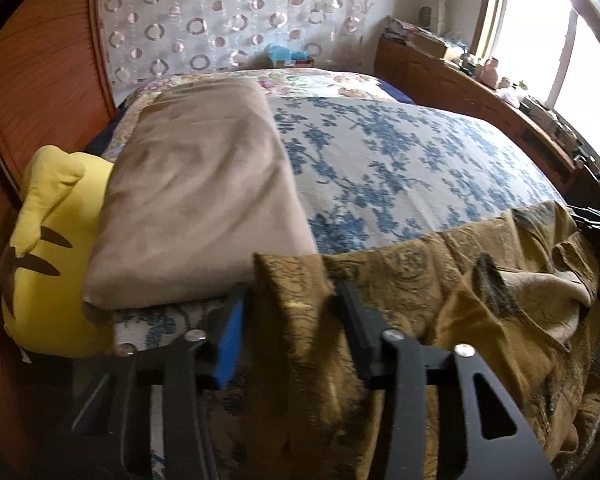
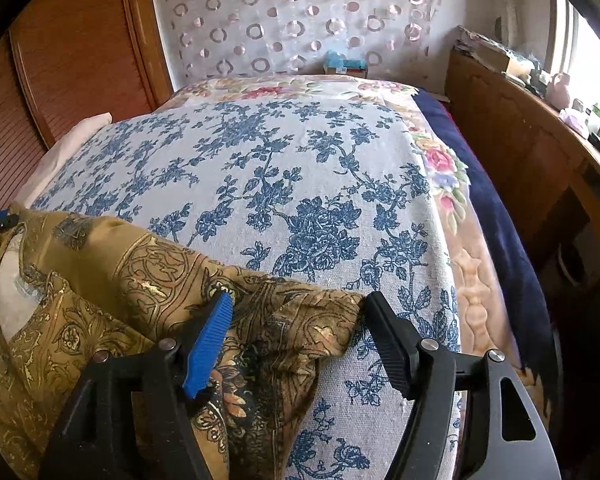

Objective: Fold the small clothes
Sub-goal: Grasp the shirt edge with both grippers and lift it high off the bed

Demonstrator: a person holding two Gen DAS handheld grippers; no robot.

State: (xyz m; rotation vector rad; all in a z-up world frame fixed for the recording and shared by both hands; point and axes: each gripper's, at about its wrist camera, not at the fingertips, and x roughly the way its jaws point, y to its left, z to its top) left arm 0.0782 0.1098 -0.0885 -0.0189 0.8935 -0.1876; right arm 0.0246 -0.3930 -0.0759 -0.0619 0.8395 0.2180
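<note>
1. The left gripper [image 1: 292, 320] pinches a raised fold of the gold paisley garment [image 1: 440, 300]
2. The right gripper [image 2: 296, 332] gapes wide around its crumpled corner, pads not pressing
3. The silky garment lies on the blue-flowered bedspread [image 2: 260, 168], beside a folded beige blanket [image 1: 200, 192]

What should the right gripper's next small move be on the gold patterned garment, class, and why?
Probably close the right gripper on the gold patterned garment. Its jaws stand open with the garment's corner bunched between them, not pinched, while the left gripper already has a fold of the same cloth between its jaws. Both ends need holding before a fold across the blue floral bedspread.
</note>
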